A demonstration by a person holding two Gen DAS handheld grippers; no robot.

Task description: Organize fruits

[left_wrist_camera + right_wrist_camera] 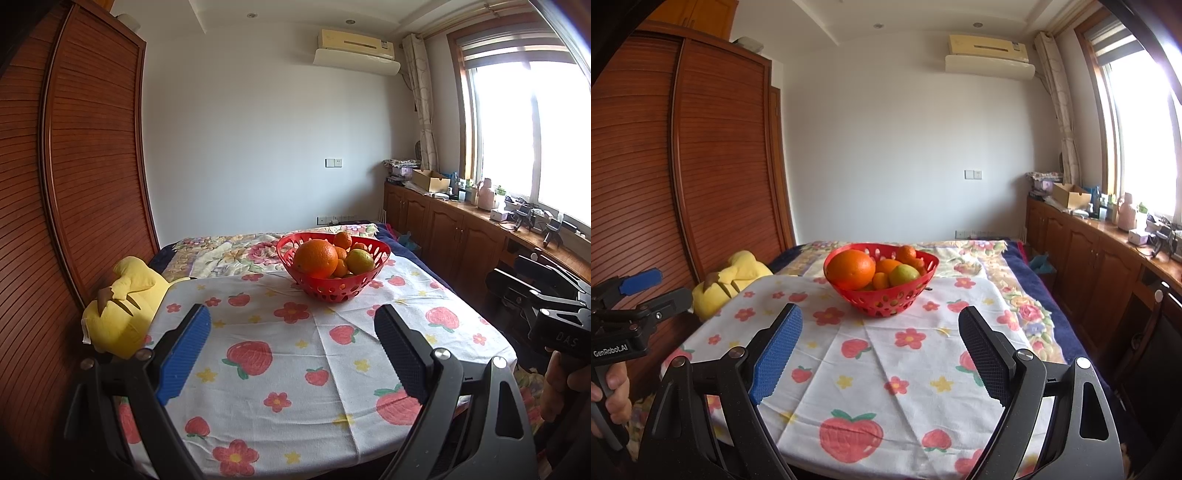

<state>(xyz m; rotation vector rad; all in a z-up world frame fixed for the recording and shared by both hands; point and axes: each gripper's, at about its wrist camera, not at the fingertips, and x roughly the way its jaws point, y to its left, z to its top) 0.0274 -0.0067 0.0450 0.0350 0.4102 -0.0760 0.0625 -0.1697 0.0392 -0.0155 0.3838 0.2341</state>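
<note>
A red perforated basket [325,288] [882,302] stands on the strawberry-print cloth [295,369] [886,369]. It holds a large orange [316,258] [850,268], a green-yellow fruit [360,261] [903,275] and several small mandarins [342,240] [906,254]. My left gripper [291,347] is open and empty, well short of the basket. My right gripper [881,349] is open and empty, also short of it. Each gripper shows at the edge of the other's view, the right one [546,295] and the left one [646,291].
A yellow plush toy [122,306] [731,280] lies at the cloth's left edge against a brown slatted wardrobe [74,184] [701,166]. A wooden cabinet with clutter [461,221] [1089,251] runs under the window on the right. A floral blanket [221,254] [1015,288] lies beyond the cloth.
</note>
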